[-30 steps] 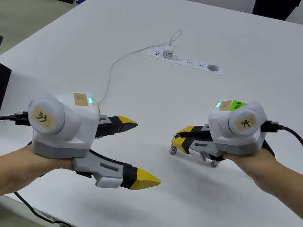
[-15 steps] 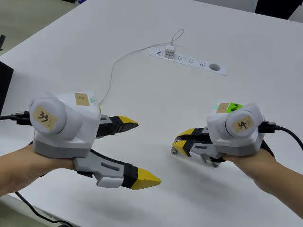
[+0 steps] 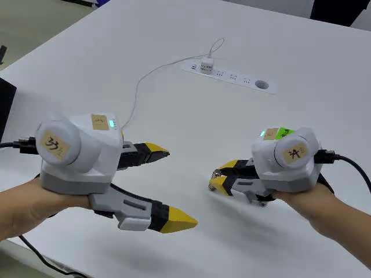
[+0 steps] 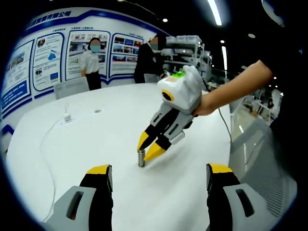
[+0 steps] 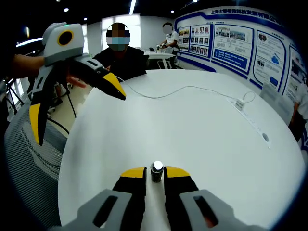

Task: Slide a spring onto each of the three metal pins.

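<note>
1. Right gripper view: the right gripper point(image 5: 154, 172) is drawn in on a pin point(image 5: 157, 168), which seems to be pinched between the yellow tips.
2. The pin is stood upright on the table point(image 3: 243, 133); in the left gripper view a spring point(image 4: 141, 158) is seen coiled around it.
3. The left gripper point(image 3: 168, 185) is held spread wide with nothing between its jaws, well apart from the pin.
4. The step is judged to be the seating or setting down of one sprung pin, so the task is probably far from done.
5. For the next move, a bare pin would have to be steadied upright and a spring lined up over its top.
6. Counted: two grippers, one pin, one spring, one power strip point(image 3: 229, 75), one cable point(image 3: 139, 87).
</note>
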Action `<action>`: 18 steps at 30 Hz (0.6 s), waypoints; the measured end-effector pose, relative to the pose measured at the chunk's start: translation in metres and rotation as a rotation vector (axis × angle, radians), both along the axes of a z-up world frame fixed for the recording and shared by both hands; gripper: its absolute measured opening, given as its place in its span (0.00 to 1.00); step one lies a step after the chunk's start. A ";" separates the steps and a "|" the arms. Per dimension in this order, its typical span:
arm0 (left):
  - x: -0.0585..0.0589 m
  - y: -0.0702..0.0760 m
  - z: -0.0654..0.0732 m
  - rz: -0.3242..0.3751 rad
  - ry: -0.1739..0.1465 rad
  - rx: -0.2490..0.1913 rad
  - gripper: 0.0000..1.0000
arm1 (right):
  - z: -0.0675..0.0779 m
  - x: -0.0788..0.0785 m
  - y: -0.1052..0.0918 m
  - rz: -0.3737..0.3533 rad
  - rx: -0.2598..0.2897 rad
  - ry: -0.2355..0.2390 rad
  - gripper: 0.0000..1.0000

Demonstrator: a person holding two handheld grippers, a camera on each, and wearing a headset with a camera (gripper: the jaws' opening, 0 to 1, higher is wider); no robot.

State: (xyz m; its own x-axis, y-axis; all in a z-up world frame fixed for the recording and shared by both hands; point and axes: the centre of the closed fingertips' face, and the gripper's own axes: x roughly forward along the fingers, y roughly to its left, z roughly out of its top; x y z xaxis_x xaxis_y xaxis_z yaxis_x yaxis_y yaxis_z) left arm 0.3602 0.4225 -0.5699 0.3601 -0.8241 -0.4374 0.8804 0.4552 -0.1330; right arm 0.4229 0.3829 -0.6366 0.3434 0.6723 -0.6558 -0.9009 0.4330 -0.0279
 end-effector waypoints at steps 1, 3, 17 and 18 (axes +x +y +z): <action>0.000 0.000 0.000 0.000 -0.001 0.001 0.82 | 0.001 0.000 0.000 0.000 -0.003 -0.006 0.15; 0.000 0.000 0.001 0.000 -0.003 0.004 0.82 | 0.003 0.001 0.000 -0.004 0.002 -0.008 0.15; 0.009 0.001 0.016 0.021 -0.040 0.001 0.83 | 0.036 0.009 -0.035 -0.081 0.037 -0.059 0.16; 0.011 0.000 0.019 0.027 -0.044 -0.006 0.84 | 0.040 0.009 -0.040 -0.096 0.048 -0.062 0.17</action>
